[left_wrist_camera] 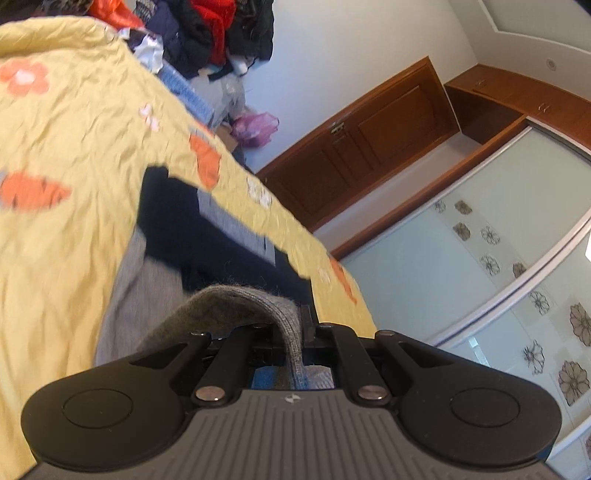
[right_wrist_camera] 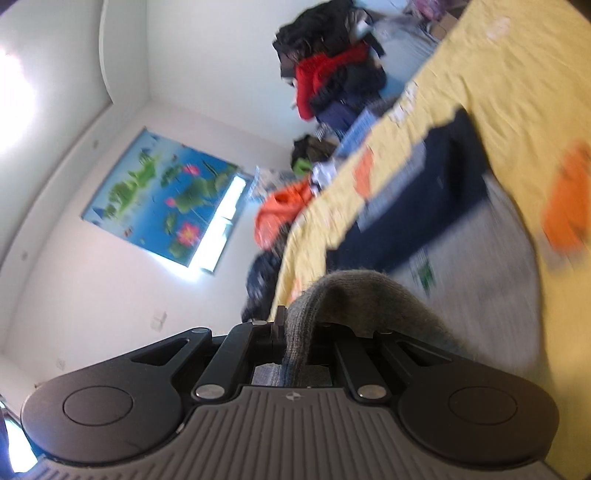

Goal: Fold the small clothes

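A grey and navy knitted garment [left_wrist_camera: 173, 236] lies on the yellow flowered bedspread [left_wrist_camera: 74, 140]. My left gripper [left_wrist_camera: 295, 328] is shut on a grey knitted edge [left_wrist_camera: 236, 306] of it, which drapes over the fingers. In the right wrist view the same garment [right_wrist_camera: 443, 192] stretches away across the bedspread [right_wrist_camera: 517, 74]. My right gripper [right_wrist_camera: 295, 328] is shut on another grey knitted edge [right_wrist_camera: 354, 295] of it. Both views are tilted and blurred, and the fingertips are hidden under the cloth.
A pile of dark and red clothes [left_wrist_camera: 207, 33] sits at the bed's far end and also shows in the right wrist view [right_wrist_camera: 332, 70]. A wooden door [left_wrist_camera: 369, 140], glass wardrobe doors [left_wrist_camera: 498, 258], an orange garment [right_wrist_camera: 280, 210] and a wall poster [right_wrist_camera: 162, 195] surround the bed.
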The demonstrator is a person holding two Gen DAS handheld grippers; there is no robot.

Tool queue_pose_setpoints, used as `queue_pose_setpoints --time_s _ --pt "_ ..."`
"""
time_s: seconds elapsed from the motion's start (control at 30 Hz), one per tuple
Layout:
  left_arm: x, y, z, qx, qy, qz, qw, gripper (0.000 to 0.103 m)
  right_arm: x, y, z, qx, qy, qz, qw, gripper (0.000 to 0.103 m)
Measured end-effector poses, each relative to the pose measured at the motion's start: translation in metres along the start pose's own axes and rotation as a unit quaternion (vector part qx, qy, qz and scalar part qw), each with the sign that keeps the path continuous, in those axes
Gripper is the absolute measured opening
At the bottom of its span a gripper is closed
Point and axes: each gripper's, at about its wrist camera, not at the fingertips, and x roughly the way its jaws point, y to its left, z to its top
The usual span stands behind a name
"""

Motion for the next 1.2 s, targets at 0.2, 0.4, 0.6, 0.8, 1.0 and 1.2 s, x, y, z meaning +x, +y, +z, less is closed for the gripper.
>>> queue_pose_setpoints --time_s 0.2,0.4,0.6,0.8,1.0,1.2 --pt "0.066 0.024 0.081 0.01 -0.031 0.013 0.9994 0.004 0.059 -0.036 0.091 0.036 -0.048 0.0 0.998 0.013" --pt "0.156 0.054 0.136 0.024 -0.024 0.059 0.9977 0.004 0.127 -0.098 0.157 0.067 -0.06 -0.072 0.993 0.013" --pt "0.223 0.096 0.161 -0.029 0.052 0.127 0.9901 0.012 0.163 -0.156 0.175 0.135 -0.081 -0.161 0.974 0.068" --pt "0.163 0.105 0.169 -0.089 -0.07 0.139 0.9839 0.093 0.136 -0.134 0.164 0.121 -0.141 -0.129 0.974 0.081" --pt "0.078 0.091 0.128 -0.118 -0.117 0.154 0.974 0.093 0.078 -0.089 0.118 0.065 -0.148 -0.139 0.977 0.082" --pt "0.039 0.07 0.01 -0.116 -0.083 0.156 0.9775 0.093 0.03 -0.077 0.025 0.03 -0.119 -0.209 0.97 0.083"
